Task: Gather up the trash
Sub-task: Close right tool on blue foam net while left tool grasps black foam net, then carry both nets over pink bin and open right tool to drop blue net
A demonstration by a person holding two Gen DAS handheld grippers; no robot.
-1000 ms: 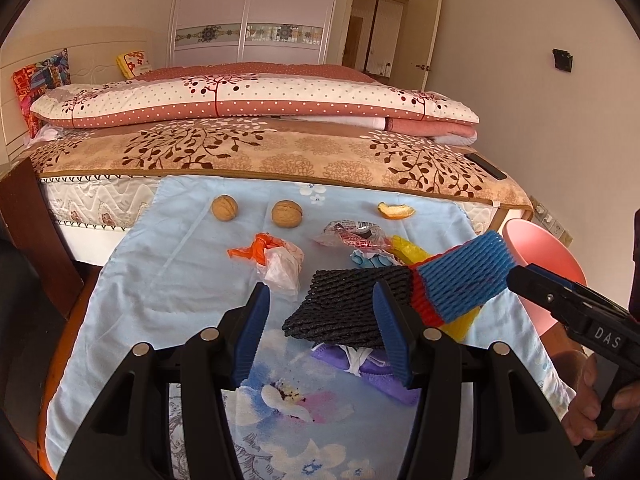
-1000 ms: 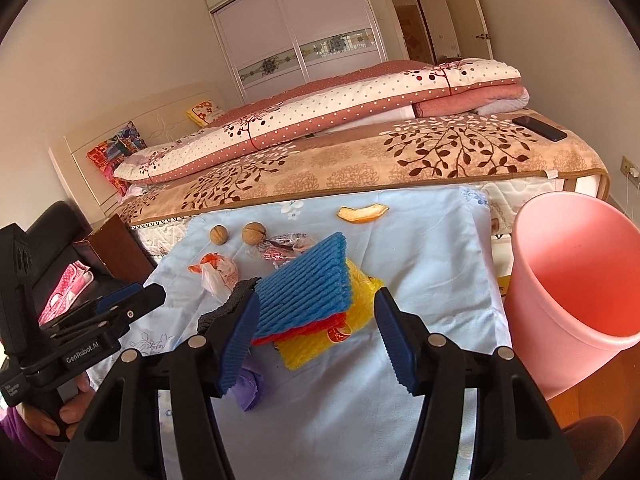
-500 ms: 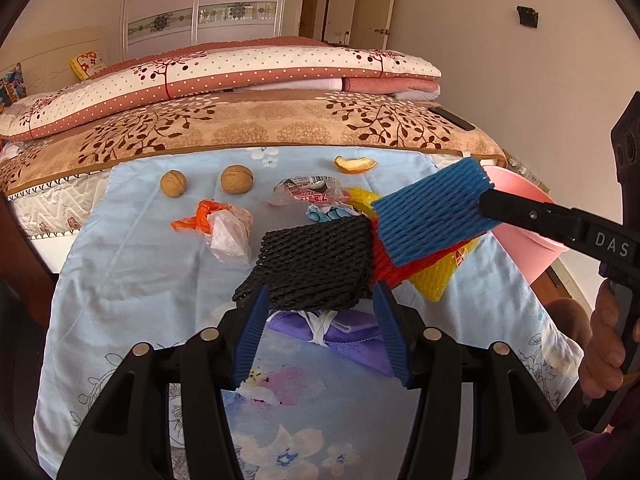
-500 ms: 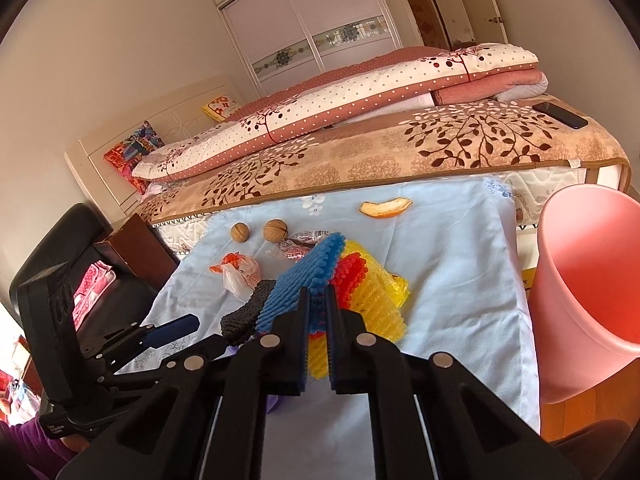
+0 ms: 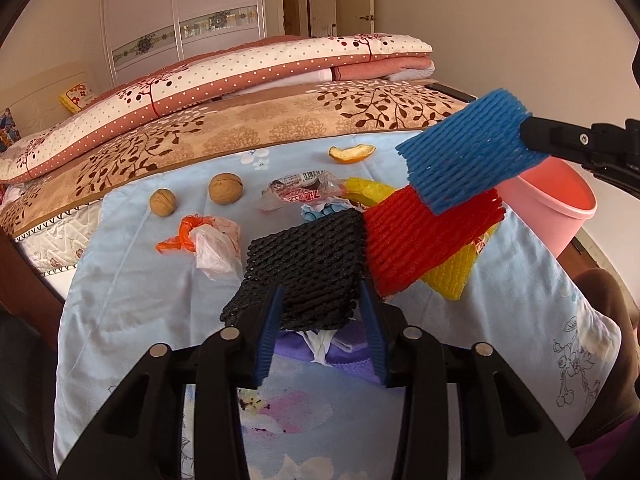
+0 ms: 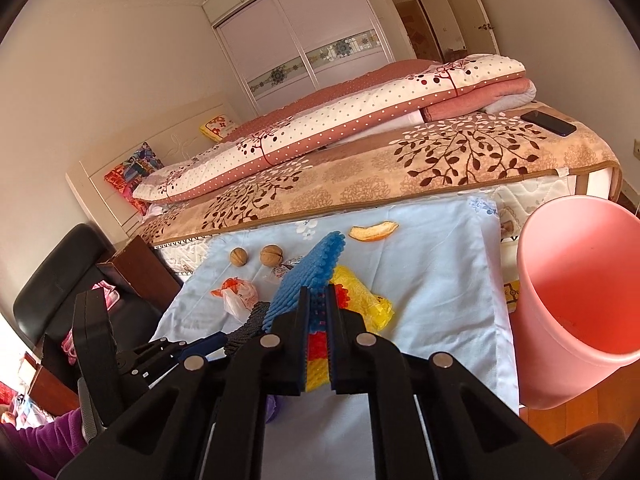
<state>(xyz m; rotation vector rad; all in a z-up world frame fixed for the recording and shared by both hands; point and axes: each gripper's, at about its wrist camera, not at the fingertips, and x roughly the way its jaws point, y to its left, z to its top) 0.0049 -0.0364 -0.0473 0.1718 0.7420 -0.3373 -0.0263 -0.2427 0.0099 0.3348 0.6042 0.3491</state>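
Two foam nets in two claws over the blue-clothed table.
Right claw [image 6: 318, 320] clamped on blue foam net [image 5: 468, 152], lifted clear near pink bin [image 6: 576, 280]; left claw [image 5: 320, 320] just closing, astride black foam net [image 5: 308, 256] lying on the cloth; contact of pads unclear. Red net [image 5: 424, 236] beside it.

right gripper [image 6: 318, 312] clamped tight, left gripper [image 5: 320, 312] half-closed, jaws just closing
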